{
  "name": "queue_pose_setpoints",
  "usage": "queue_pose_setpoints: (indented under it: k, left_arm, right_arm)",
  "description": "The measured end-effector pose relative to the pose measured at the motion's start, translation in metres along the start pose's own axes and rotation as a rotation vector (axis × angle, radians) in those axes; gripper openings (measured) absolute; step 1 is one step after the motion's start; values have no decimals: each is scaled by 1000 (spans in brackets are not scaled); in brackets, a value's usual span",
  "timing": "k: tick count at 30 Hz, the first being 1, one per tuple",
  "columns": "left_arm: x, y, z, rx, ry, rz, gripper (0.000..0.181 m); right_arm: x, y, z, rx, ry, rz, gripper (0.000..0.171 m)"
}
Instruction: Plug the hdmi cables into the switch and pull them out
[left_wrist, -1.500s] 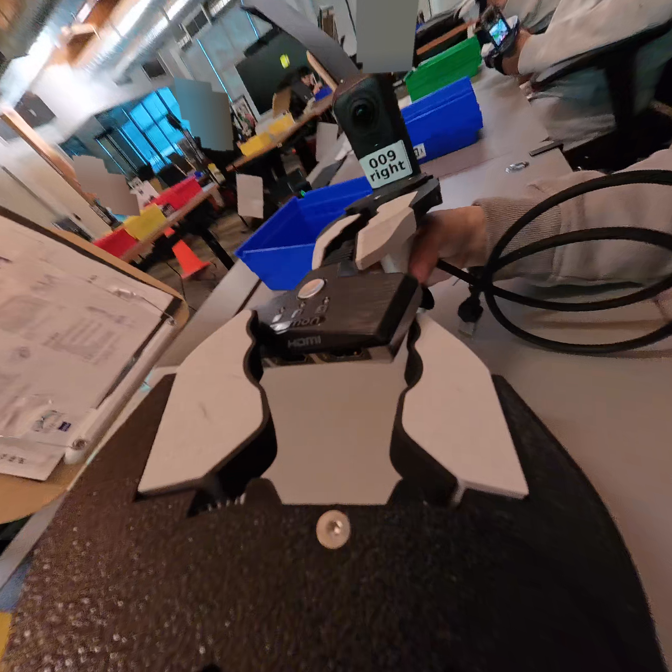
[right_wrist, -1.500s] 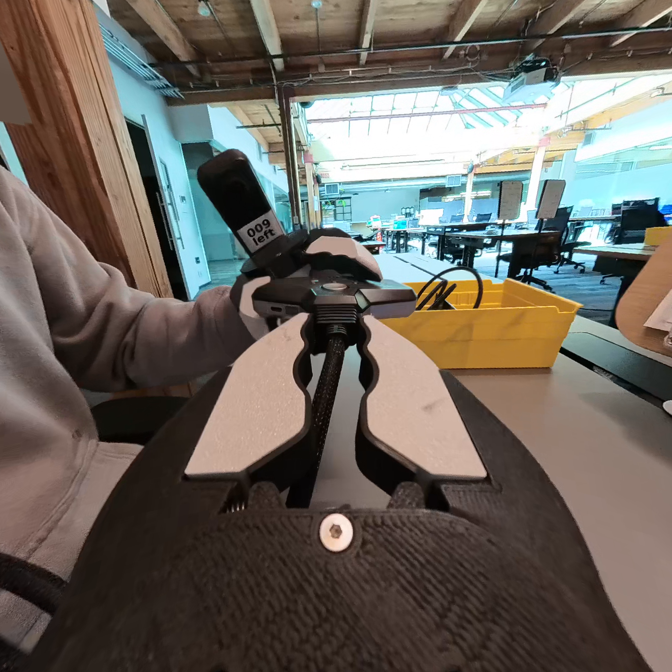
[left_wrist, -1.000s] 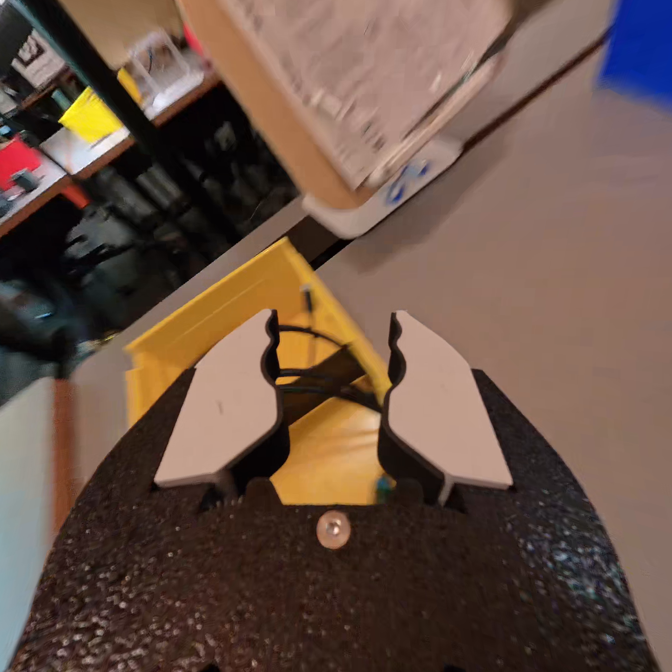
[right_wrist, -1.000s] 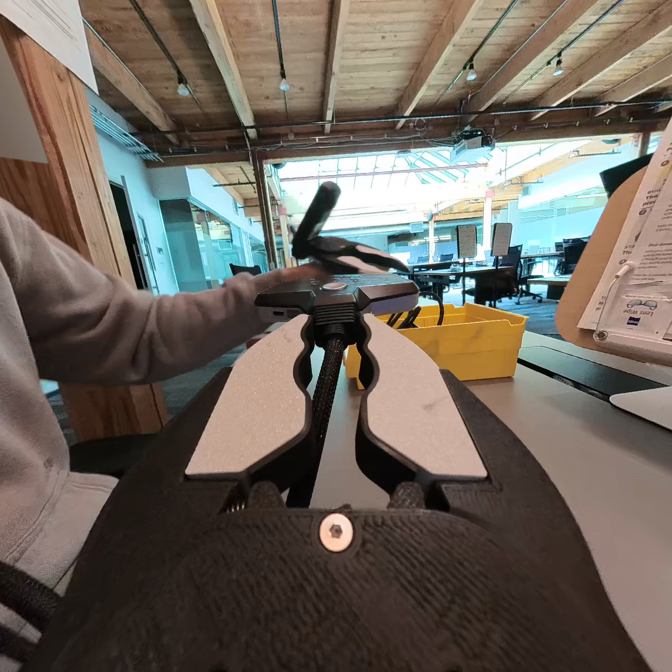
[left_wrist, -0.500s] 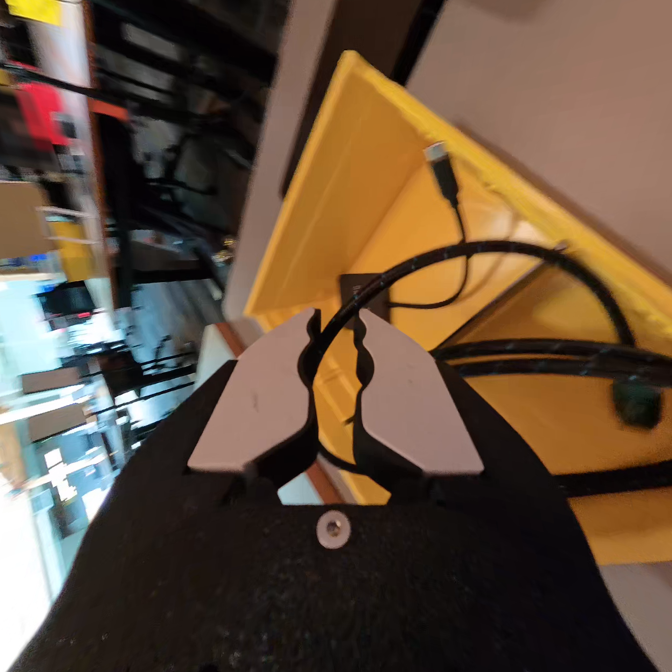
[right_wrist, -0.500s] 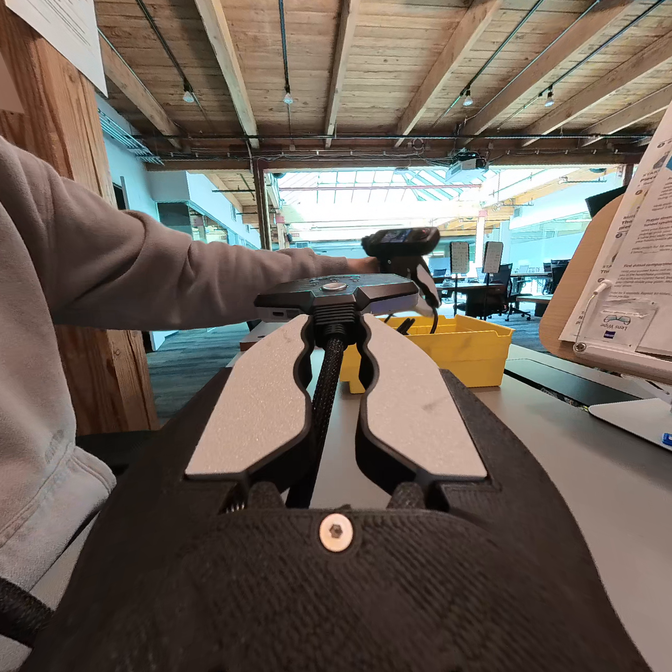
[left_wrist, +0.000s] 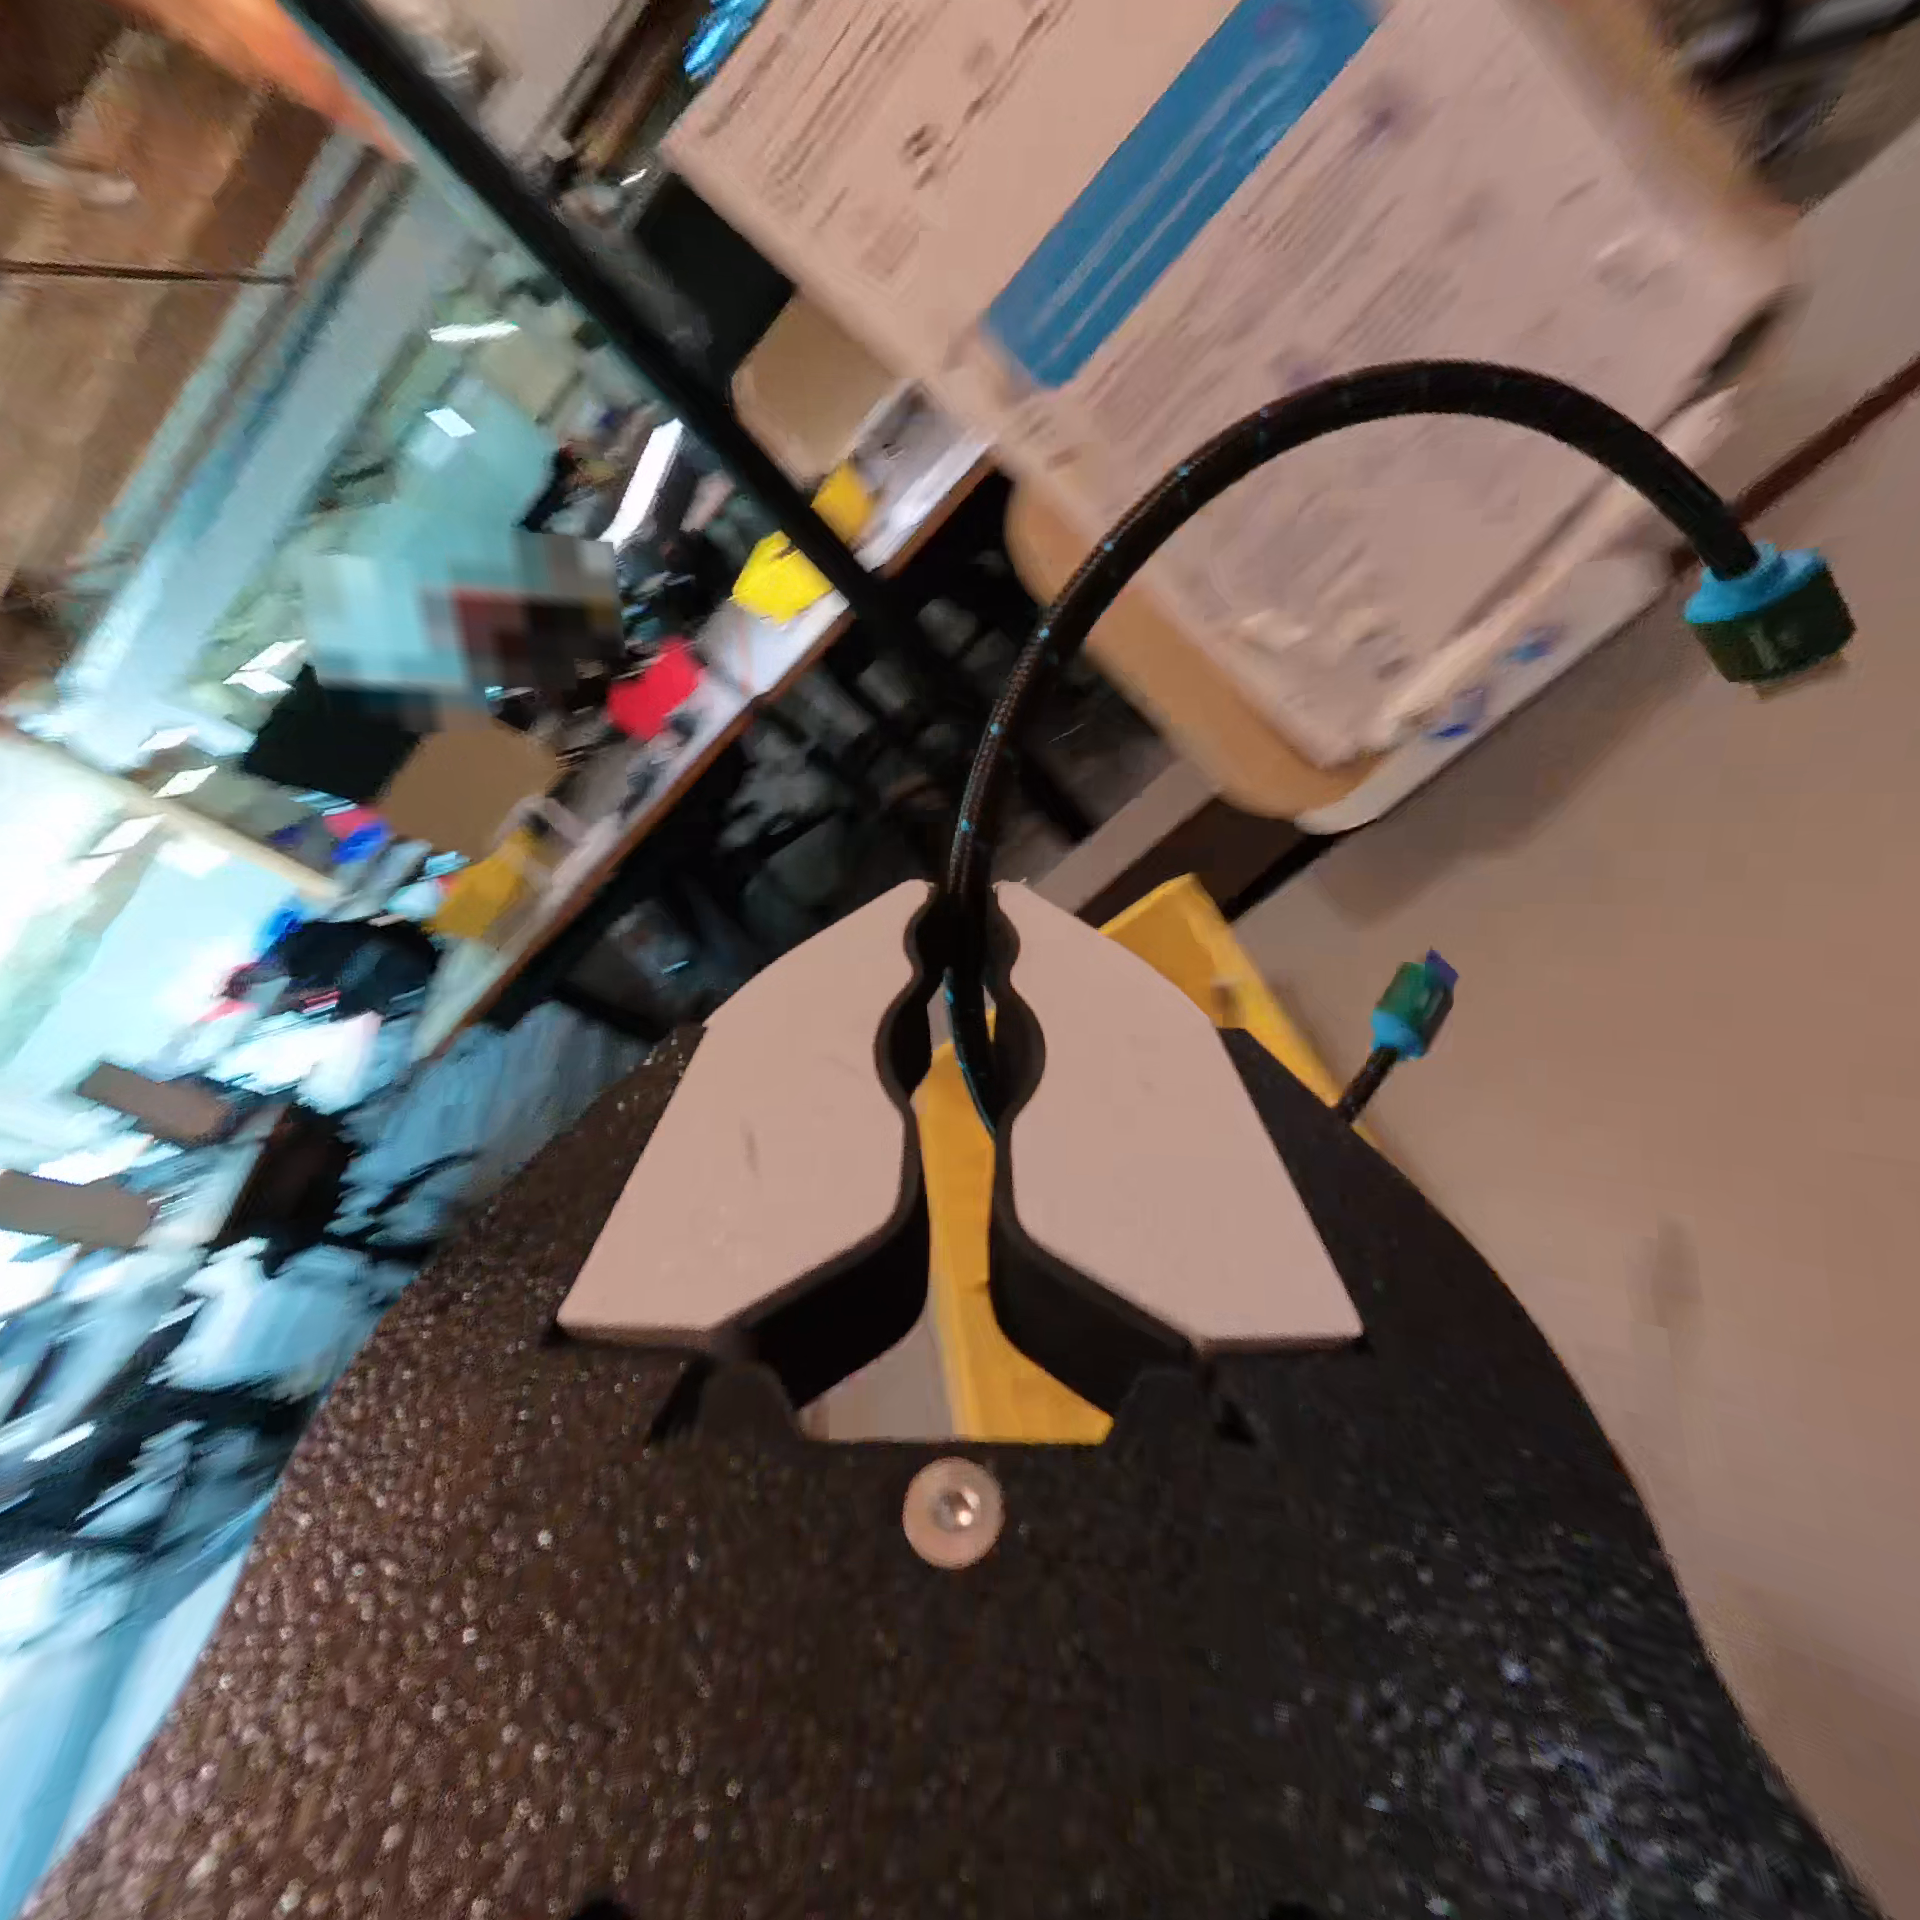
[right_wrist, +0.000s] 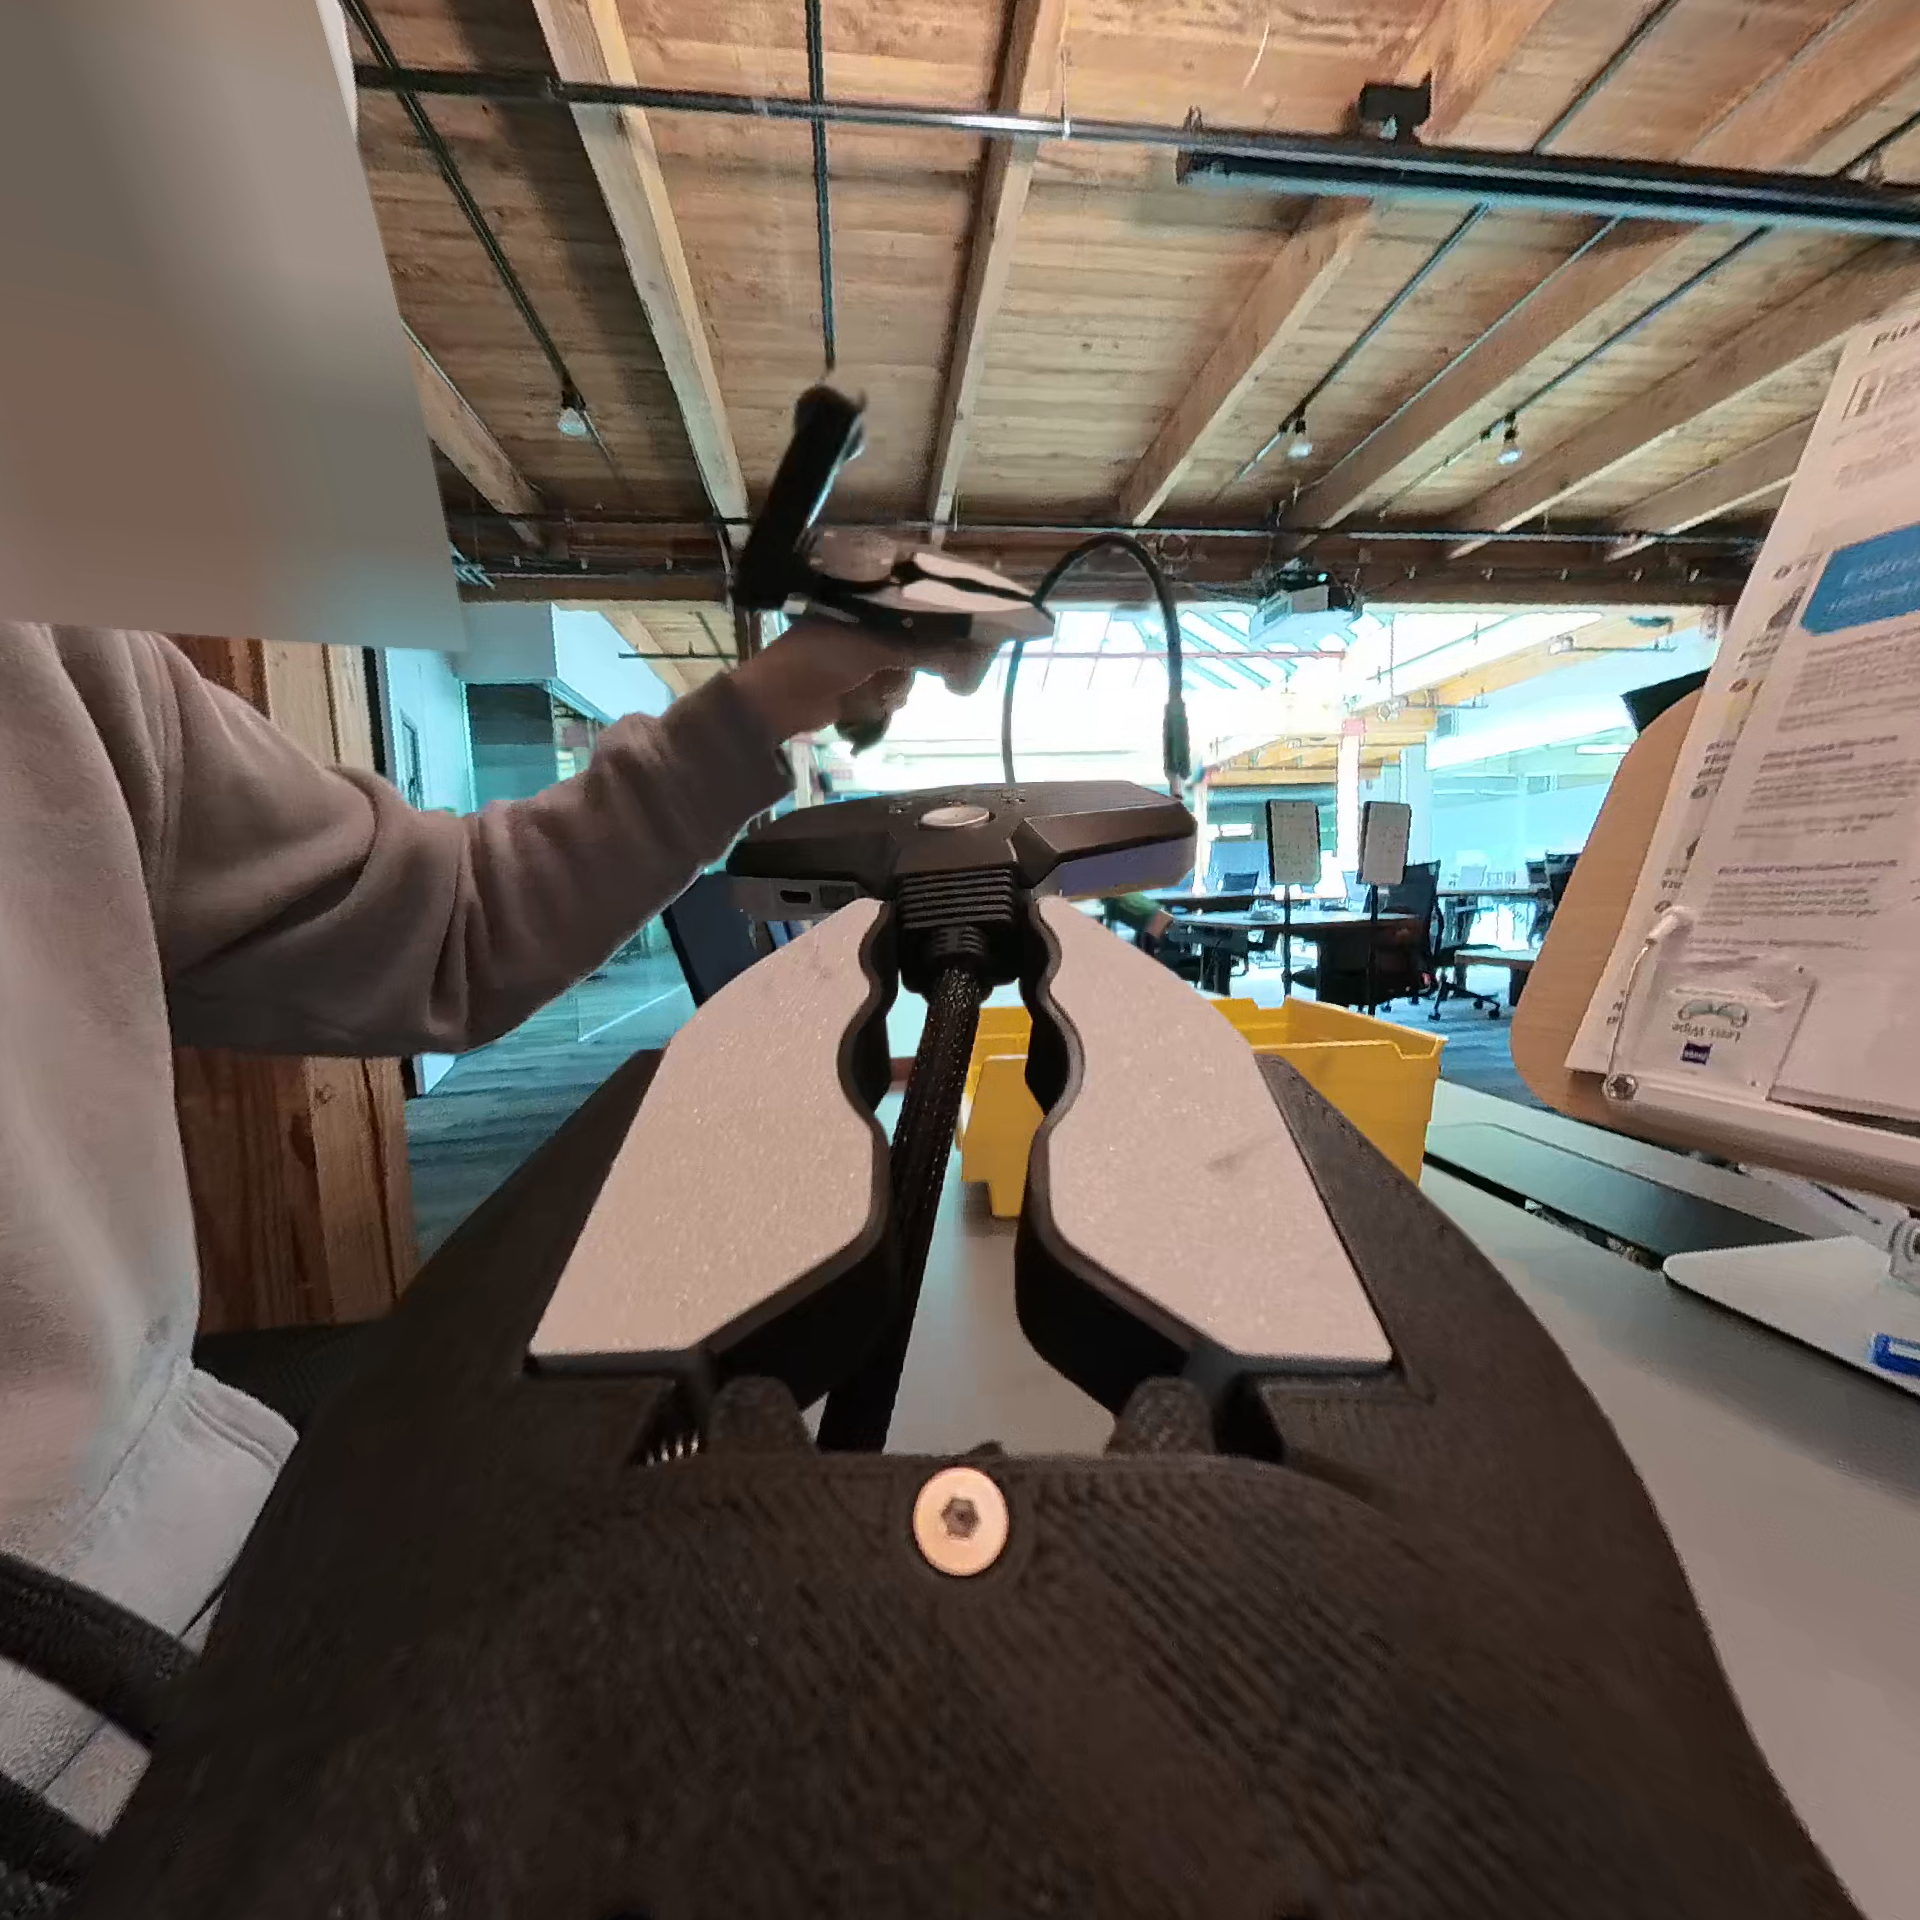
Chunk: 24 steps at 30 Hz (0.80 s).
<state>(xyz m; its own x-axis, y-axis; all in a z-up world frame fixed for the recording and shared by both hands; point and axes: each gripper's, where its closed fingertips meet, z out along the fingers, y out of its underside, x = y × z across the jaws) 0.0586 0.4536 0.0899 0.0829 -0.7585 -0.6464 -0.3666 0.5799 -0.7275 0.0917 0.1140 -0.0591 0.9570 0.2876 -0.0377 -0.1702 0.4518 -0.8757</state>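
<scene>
Left wrist view. Left gripper: fingers pressing together on a cable near their tips, pinching it some way back from its plug. The free end is arching up and over to the right, so the plug is hanging in the air, pointing down and away; gripping the cord rather than the plug is leaving that end floppy, which I judge will make aiming it at a port harder. Cable: black braid with blue flecks. Plug: dark body with a teal-blue collar; its metal tip is not showing. A second plug of like colours is sticking up by the yellow bin on the table. Much of this view is blurring. A paper stand is standing behind.

Right wrist view. Right gripper: fingers closing on the switch's own thick braided lead just behind its ribbed collar, holding the switch level, off the table, ports facing away, presumably to steady it as a target. Switch: flat black box, round silver button on top, small side port on its left edge. The left gripper is hovering above and behind it, its cable looping down with the plug just beside the switch's far right corner, not yet inserted as far as I can tell.
</scene>
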Motion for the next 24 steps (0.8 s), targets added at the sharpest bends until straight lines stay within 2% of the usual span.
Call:
queue_pose_setpoints:
  k: [2, 5, 9, 13, 17, 24]
  left_arm:
    - [47, -12, -2, 51, 154, -111, 6]
    - [118, -2, 4, 26, 384, -297, 6]
    - [196, 55, 18, -112, 572, -534, 6]
    - [255, 107, 20, -266, 684, -644, 6]
    - [278, 130, 25, -322, 659, -647, 7]
    - [296, 140, 32, -350, 656, -421, 48]
  right_arm:
    - [2, -5, -2, 23, 16, -16, 22]
    - [0, -13, -7, 62, 34, -82, 22]
    - [-3, -15, -11, 54, 24, -131, 22]
    - [-10, -7, -14, 4, -48, -110, 22]
    - [-14, 2, -15, -46, -118, -32, 22]
    - [-20, -1, -20, 9, -186, 50, 22]
